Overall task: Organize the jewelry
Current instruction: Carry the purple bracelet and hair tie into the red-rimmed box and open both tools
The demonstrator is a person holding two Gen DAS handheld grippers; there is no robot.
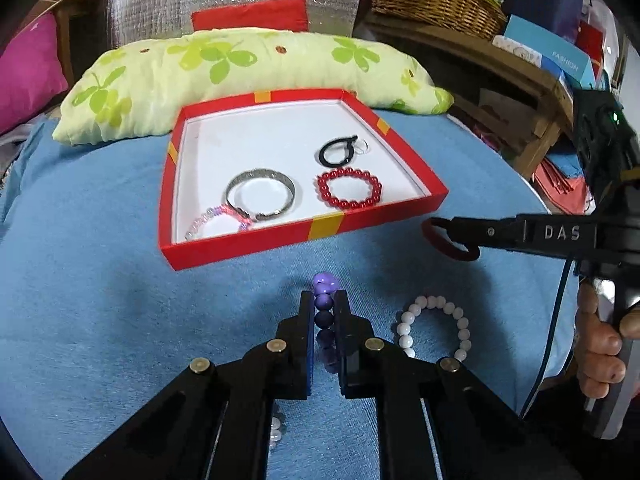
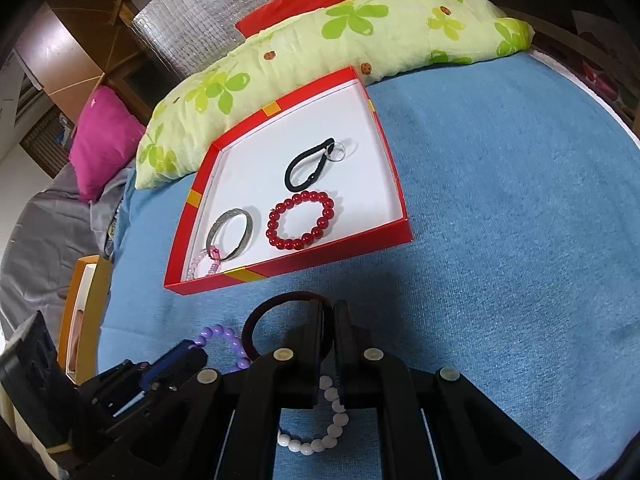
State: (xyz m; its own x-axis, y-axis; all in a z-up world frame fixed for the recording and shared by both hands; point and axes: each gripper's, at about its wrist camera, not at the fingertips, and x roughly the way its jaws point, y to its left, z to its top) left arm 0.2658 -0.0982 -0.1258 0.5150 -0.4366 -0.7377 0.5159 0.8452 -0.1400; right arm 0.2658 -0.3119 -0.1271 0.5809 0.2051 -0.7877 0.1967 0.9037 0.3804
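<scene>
My left gripper (image 1: pixel 323 296) is shut on a purple bead bracelet (image 1: pixel 325 280), held just above the blue cloth in front of the red box (image 1: pixel 325 229). In the box lie a silver bangle (image 1: pixel 260 196), a red bead bracelet (image 1: pixel 349 190), a black hair tie (image 1: pixel 338 152) and a pink bracelet (image 1: pixel 218 224). My right gripper (image 2: pixel 334 312) is shut on a dark red hair band (image 2: pixel 276 303), near the box's front edge. A white bead bracelet (image 1: pixel 434 328) lies on the cloth between the two grippers. The right wrist view shows the left gripper (image 2: pixel 192 350) with the purple bracelet (image 2: pixel 224 338).
A green flowered pillow (image 1: pixel 248 68) lies behind the box, with a pink cushion (image 1: pixel 28 68) at the left. A wicker basket (image 1: pixel 436 0) and a wooden shelf stand at the back right. A hand (image 1: pixel 600 344) grips the right tool. An orange box (image 2: pixel 80 312) sits at the bed's left edge.
</scene>
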